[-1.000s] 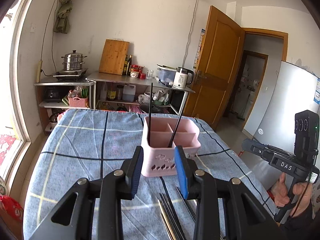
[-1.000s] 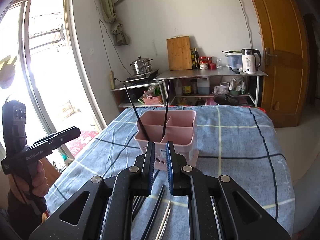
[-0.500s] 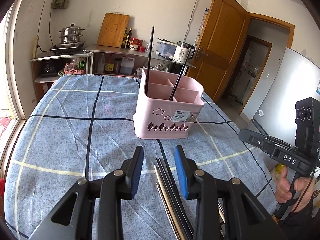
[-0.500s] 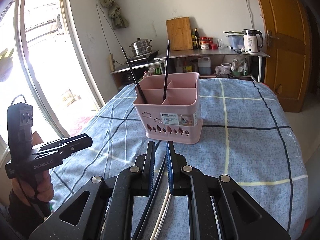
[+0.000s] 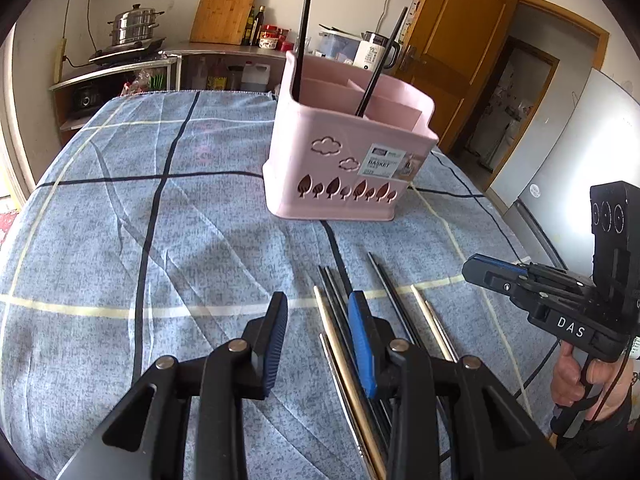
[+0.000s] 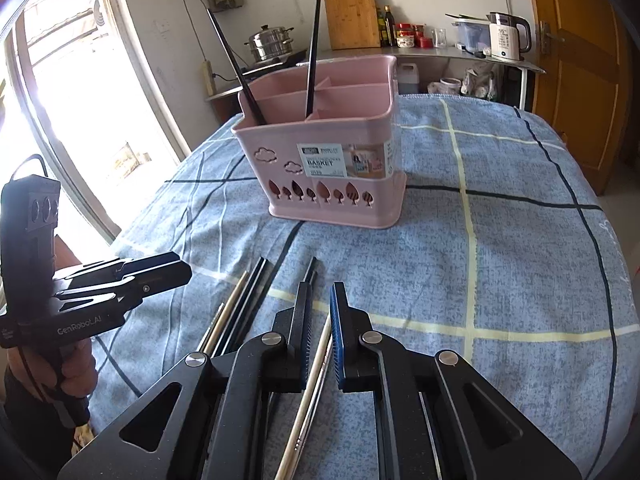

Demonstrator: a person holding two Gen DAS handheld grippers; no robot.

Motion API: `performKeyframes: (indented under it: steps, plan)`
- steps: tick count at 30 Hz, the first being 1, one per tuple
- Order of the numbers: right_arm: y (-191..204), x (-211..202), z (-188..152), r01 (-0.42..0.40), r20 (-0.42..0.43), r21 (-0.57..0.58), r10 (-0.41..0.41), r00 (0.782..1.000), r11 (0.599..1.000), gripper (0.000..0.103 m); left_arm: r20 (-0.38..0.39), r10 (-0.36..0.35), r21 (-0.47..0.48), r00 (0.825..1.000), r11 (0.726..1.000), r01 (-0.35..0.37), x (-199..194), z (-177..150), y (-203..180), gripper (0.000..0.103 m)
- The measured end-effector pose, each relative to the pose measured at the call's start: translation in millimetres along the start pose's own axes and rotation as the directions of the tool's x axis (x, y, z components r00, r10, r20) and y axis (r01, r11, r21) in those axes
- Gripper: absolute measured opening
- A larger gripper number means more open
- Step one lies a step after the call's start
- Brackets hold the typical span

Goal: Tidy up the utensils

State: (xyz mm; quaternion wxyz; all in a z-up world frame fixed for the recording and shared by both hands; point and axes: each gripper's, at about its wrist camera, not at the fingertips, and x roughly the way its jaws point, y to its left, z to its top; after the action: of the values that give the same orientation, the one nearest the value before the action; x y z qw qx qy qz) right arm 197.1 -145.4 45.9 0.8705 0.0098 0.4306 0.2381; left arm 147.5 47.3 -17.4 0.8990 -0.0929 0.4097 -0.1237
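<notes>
Both of my hand-held grippers have dropped toward the loose chopsticks (image 5: 340, 320) on the surface (image 5: 120, 240): left hand-held gripper (image 5: 318, 340) parted and empty, right hand-held gripper (image 6: 320, 332) closing around a silver chopstick (image 6: 312, 376) bound for the pink basket (image 6: 320, 160).

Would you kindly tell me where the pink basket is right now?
The pink basket stands upright mid-table on the blue checked cloth, beyond the loose chopsticks, in both wrist views.

Pink basket (image 5: 340, 168) holding two black chopsticks (image 5: 303, 32), loose chopsticks (image 5: 340, 344) lying before it
</notes>
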Motion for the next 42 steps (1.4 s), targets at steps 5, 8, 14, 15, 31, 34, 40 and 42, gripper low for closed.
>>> performKeyframes:
  steps: [5, 8, 14, 15, 31, 34, 40, 42]
  plan:
    - [-7, 15, -14, 0.011, -0.056, 0.011, -0.011, 0.998, 1.000, 0.009, -0.036, 0.016, -0.012, 0.999, 1.000, -0.016, 4, -14, 2, 0.033]
    - [-8, 21, -23, 0.017, -0.080, 0.015, -0.015, 0.997, 1.000, 0.009, -0.058, 0.039, -0.010, 0.998, 0.999, -0.040, 5, -23, -1, 0.033]
    - [-7, 28, -35, 0.031, -0.111, 0.007, -0.030, 0.993, 0.999, 0.009, -0.078, 0.058, 0.004, 0.995, 0.998, -0.058, 8, -33, -9, 0.033]
    - [-7, 27, -36, 0.033, -0.108, 0.005, -0.032, 0.994, 0.999, 0.009, -0.079, 0.066, 0.007, 0.995, 0.998, -0.066, 9, -34, -10, 0.033]
    - [6, 24, -42, 0.046, -0.120, -0.019, -0.048, 0.992, 0.999, 0.010, -0.085, 0.085, -0.015, 0.993, 0.996, -0.087, 6, -45, -13, 0.033]
    - [4, 24, -42, 0.047, -0.119, -0.014, -0.049, 0.992, 0.999, 0.009, -0.082, 0.098, -0.007, 0.992, 0.995, -0.099, 6, -47, -15, 0.033]
    - [4, 22, -45, 0.063, -0.119, -0.010, -0.063, 0.991, 0.998, 0.009, -0.081, 0.116, 0.011, 0.990, 0.993, -0.116, 6, -50, -20, 0.037]
    - [4, 22, -45, 0.071, -0.121, -0.015, -0.072, 0.990, 0.997, 0.009, -0.082, 0.120, 0.012, 0.989, 0.993, -0.120, 6, -49, -22, 0.038]
